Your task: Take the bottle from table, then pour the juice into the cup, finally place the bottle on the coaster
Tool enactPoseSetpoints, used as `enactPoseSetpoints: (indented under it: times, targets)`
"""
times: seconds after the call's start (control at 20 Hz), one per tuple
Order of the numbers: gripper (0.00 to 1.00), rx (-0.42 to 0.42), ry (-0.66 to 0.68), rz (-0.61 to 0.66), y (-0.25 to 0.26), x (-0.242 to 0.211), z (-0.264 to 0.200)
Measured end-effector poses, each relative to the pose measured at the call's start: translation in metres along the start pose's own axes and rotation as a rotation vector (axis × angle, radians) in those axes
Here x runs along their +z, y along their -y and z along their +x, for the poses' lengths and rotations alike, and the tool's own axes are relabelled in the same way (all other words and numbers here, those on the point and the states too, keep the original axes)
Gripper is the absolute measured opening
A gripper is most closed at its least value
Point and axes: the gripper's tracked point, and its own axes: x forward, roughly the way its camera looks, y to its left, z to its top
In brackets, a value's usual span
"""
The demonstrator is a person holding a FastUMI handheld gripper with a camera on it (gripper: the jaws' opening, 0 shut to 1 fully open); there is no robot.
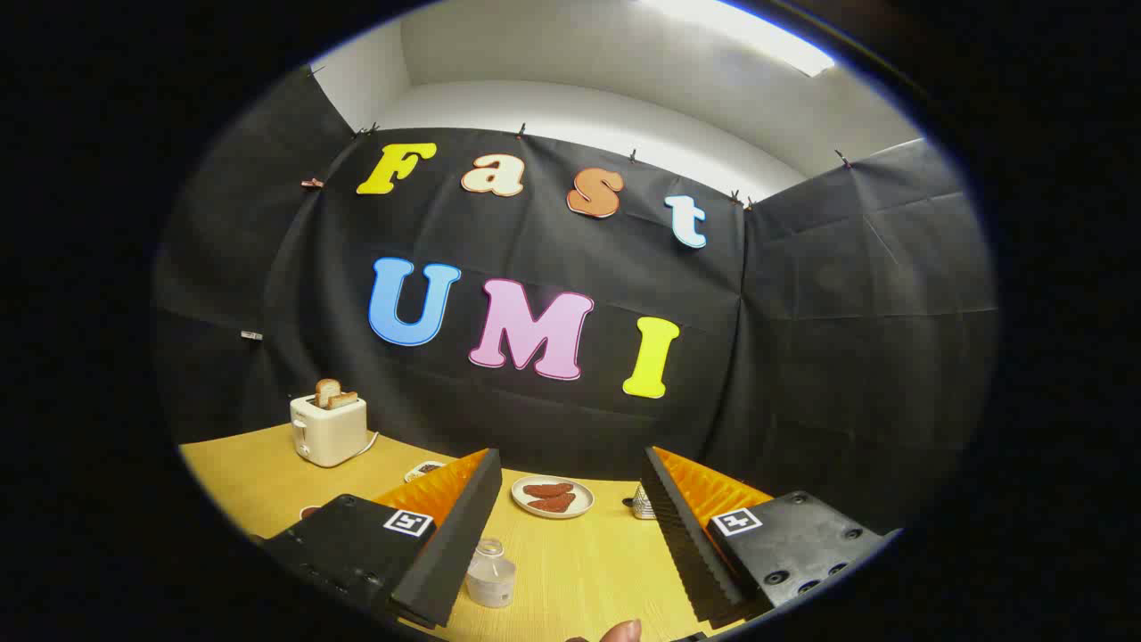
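My gripper [570, 544] is open, its two fingers spread wide above the yellow wooden table [579, 571] with nothing between them. A small clear bottle [490, 575] with a pale cap stands upright on the table just beside the inner face of the left finger [446, 544], low and close to me. It is apart from the right finger [686, 544]. A small striped cup-like object [642, 506] peeks out behind the right finger, partly hidden.
A white plate [553, 496] with brown slices lies on the table beyond the fingers. A white toaster [328, 430] with toast stands far left near the black cloth wall. A small dish [423, 469] sits behind the left finger. A fingertip [619, 633] of a person shows nearest me.
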Motion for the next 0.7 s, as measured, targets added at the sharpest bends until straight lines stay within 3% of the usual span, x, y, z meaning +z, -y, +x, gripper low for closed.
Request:
enactPoseSetpoints:
  times: [0.7]
  targets:
    - [0.97, -0.004, -0.035, -0.001, -0.017, -0.011, -0.003]
